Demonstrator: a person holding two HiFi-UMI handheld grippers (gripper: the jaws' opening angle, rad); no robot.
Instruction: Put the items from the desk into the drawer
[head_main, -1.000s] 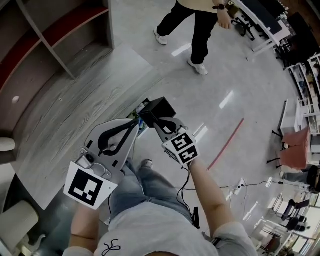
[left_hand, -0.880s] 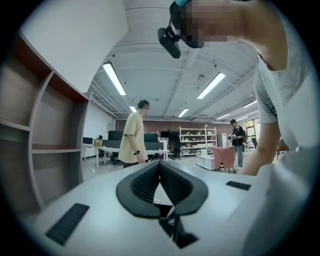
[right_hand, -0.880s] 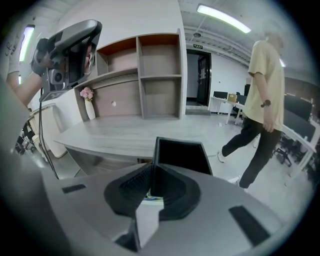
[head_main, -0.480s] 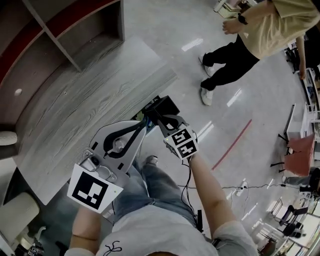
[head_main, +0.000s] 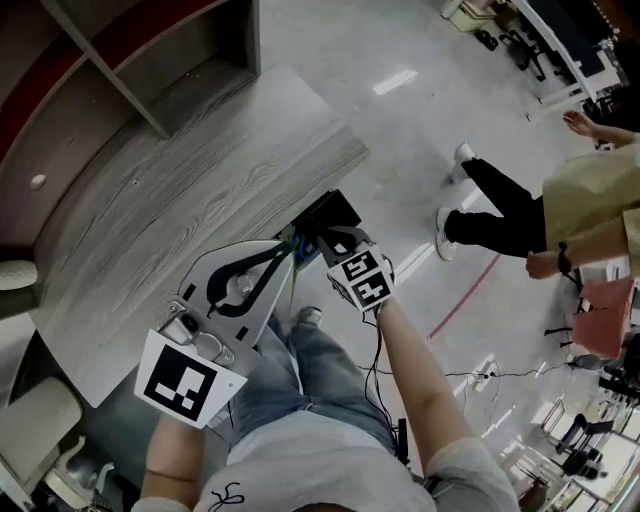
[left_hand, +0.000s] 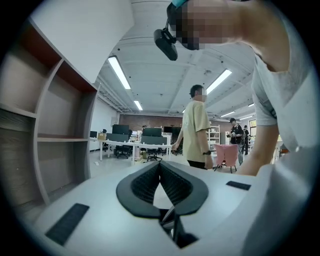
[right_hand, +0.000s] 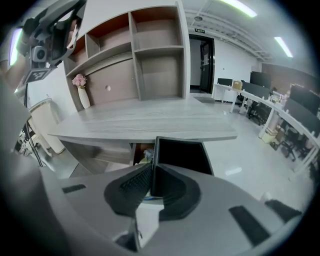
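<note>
The desk (head_main: 200, 190) stands at the upper left of the head view, its grey wood-grain top backed by a shelving unit (right_hand: 150, 55). A vase of flowers (right_hand: 81, 92) stands at the far left end of the desk.

The drawer (right_hand: 182, 157) projects from under the desk's near edge, a dark box with a pale rim. Small coloured items (right_hand: 146, 155) lie in the opening behind its front; they are too small to identify.

The right gripper (right_hand: 152, 170) is at the drawer. Its jaws are closed on the left edge of the drawer's dark panel, pinching it between the ribbed pads.

The left gripper (left_hand: 160, 167) is held in the air just beside the right one, clear of desk and drawer. Its jaws are pressed together at the tips with nothing between them.

A person in a pale yellow shirt (head_main: 590, 200) walks on the glossy floor to the right, near a red floor line (head_main: 465, 295).
</note>
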